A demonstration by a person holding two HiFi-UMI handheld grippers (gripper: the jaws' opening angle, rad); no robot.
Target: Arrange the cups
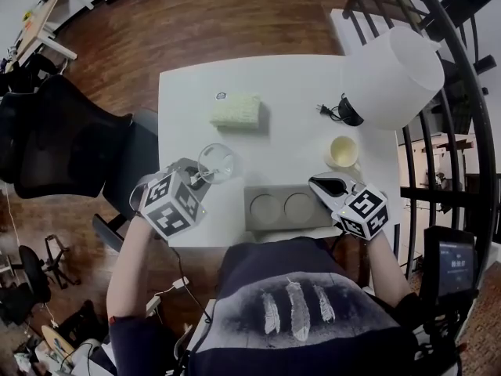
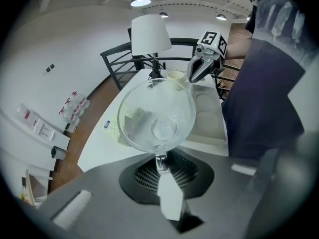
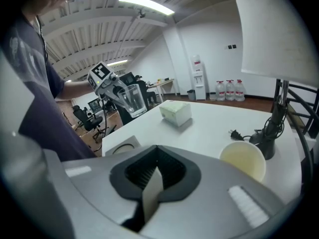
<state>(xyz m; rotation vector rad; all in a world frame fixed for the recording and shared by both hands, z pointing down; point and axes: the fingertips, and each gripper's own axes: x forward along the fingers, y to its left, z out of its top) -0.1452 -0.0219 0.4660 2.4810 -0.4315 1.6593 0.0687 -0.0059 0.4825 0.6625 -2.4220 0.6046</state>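
A clear glass cup (image 1: 216,163) hangs above the white table's (image 1: 196,108) left front part, with my left gripper (image 1: 200,177) shut on its rim. In the left gripper view the glass cup (image 2: 156,116) fills the middle, mouth toward the camera, pinched at its lower rim. A cream cup (image 1: 342,151) stands on the table at the right, near the lamp. A grey two-well holder (image 1: 285,207) lies at the front edge, both wells bare. My right gripper (image 1: 330,185) is shut and empty, just right of the holder; the cream cup (image 3: 243,160) sits ahead of it.
A white lamp (image 1: 391,75) with its black base and plug cable (image 1: 335,113) stands at the back right. A pale green box (image 1: 236,110) lies mid-table. A black metal railing (image 1: 454,92) runs along the right; a black chair (image 1: 63,139) stands left of the table.
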